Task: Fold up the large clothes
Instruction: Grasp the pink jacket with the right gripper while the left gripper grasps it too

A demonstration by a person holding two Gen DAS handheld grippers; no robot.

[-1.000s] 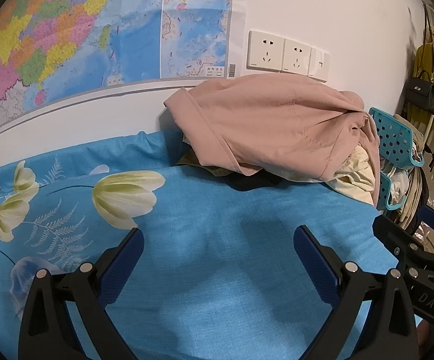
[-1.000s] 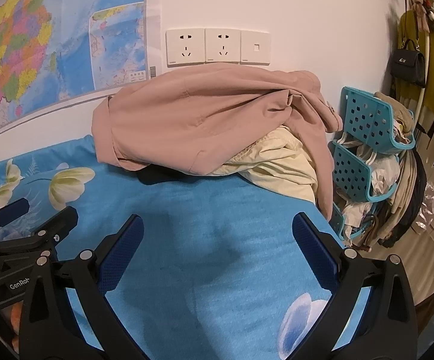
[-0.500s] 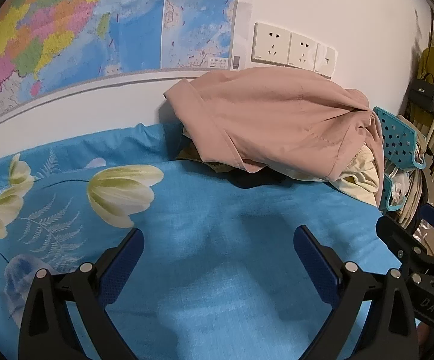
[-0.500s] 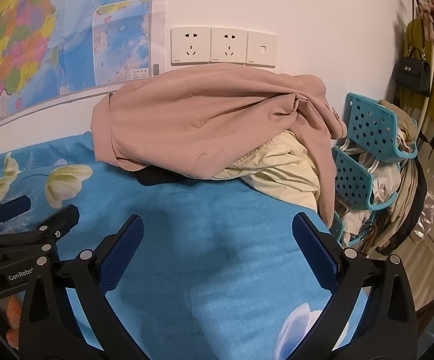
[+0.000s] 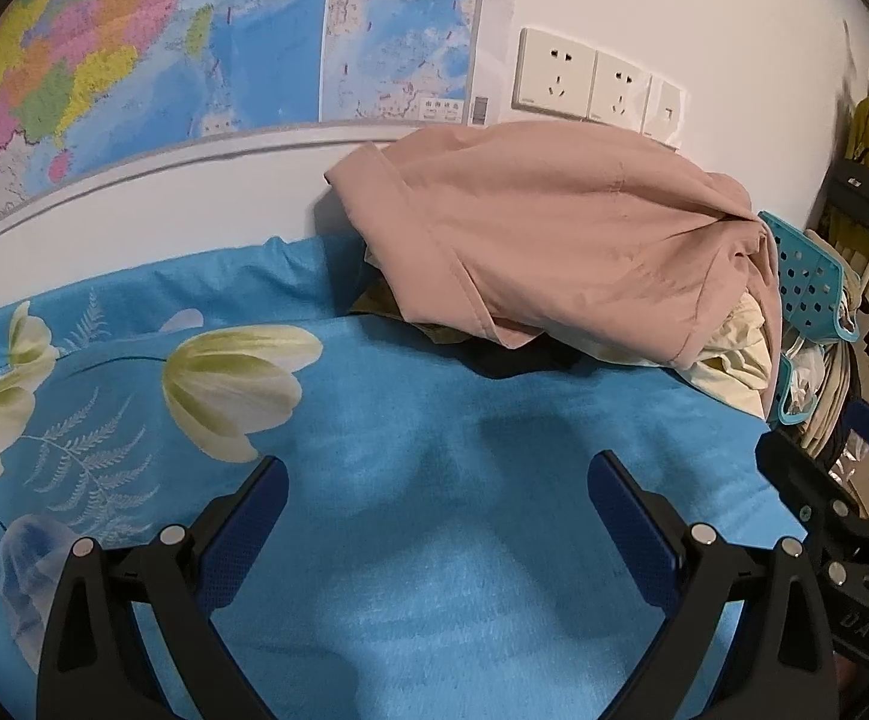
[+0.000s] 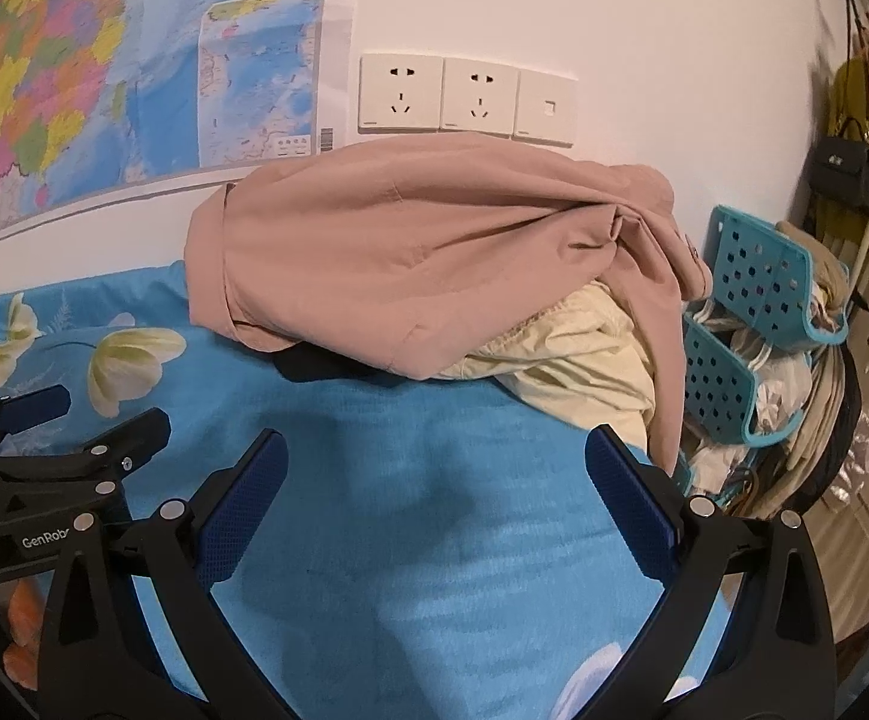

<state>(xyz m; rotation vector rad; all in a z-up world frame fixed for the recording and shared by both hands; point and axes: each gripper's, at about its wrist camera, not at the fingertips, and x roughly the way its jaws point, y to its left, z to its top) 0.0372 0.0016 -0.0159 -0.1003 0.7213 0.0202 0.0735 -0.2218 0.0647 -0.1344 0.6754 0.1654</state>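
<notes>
White wall (image 5: 704,12) with a map (image 5: 194,42) and sockets (image 6: 464,96) backs a bed (image 5: 434,480) in blue floral sheet. Pink garment (image 6: 422,264) lies heaped against the wall over cream cloth (image 6: 578,372). Left gripper (image 5: 434,510) and right gripper (image 6: 434,492) both gape wide over bare sheet, holding nothing. Only the right view shows both teal baskets (image 6: 758,276) fully.

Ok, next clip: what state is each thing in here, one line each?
Left hand-held gripper: open, empty, above the sheet.
Right hand-held gripper: open, empty, above the sheet.
Pink garment: unfolded, crumpled, draped on top of the pile against the wall.
Cream garment: bunched up, partly under the pink one.
Blue floral sheet: spread flat, bare in front of the pile.
Teal baskets: stuffed with clothes.
</notes>
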